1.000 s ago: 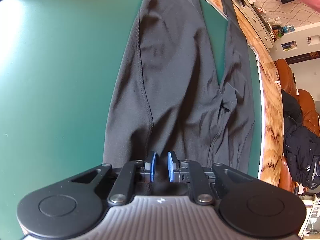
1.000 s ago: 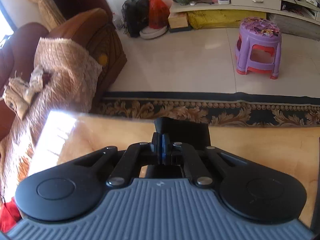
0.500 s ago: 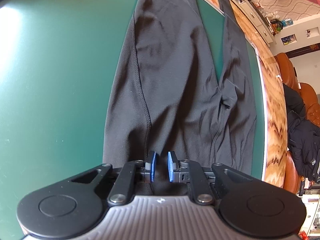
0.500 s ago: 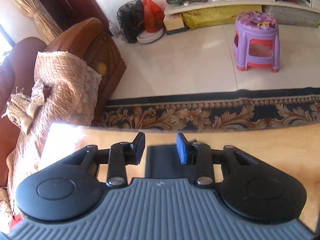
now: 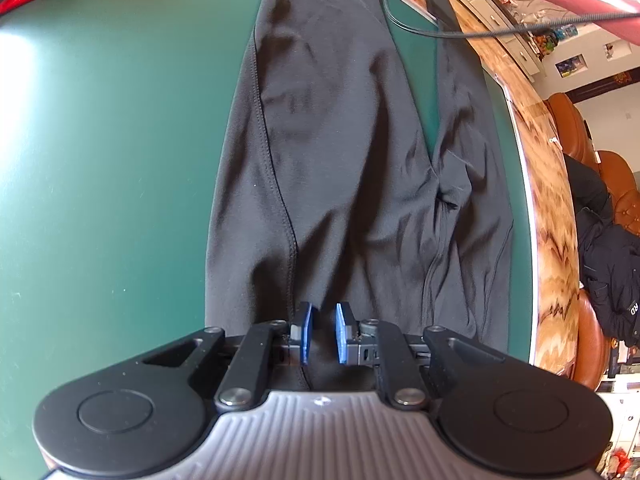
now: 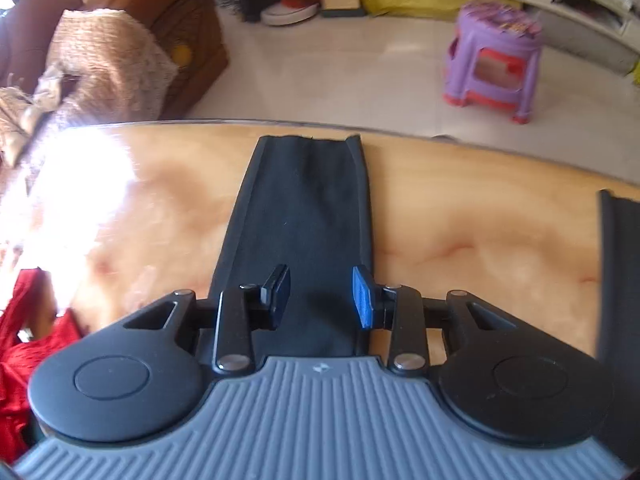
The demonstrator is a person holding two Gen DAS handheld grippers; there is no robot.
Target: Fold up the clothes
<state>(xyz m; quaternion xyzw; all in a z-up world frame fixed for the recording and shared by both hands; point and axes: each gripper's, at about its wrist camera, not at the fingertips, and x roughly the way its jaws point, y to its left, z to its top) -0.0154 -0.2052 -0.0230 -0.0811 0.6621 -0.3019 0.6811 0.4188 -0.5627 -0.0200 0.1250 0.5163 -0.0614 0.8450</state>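
The right gripper (image 6: 320,298) held the end of one leg of the long black stretchy trousers (image 5: 344,168) a second ago, with its blue pads pinched tight together. Now its jaws stand wide apart and hold nothing. It has let go and pulled back a little, so more of the black trouser leg (image 6: 308,216) shows in front of it, lying flat on the shiny yellow-brown table top (image 6: 480,232), with its cuff close to the far edge. The other trouser leg (image 6: 620,280) lies well apart on the right, only its edge in view. The left gripper (image 5: 320,332) has hardly moved at all. It sits at the waist end of the trousers, where the cloth lies on the dark green mat (image 5: 112,160). Its blue pads are close together with black cloth running between them, so it looks like it is pinching the waist, though a small gap shows and I cannot be quite sure. The trousers lie long and open, both legs spread apart, with some soft wrinkles near the middle. I think the leg has just been pulled straight and put down, so the trousers look laid out flat, not folded.
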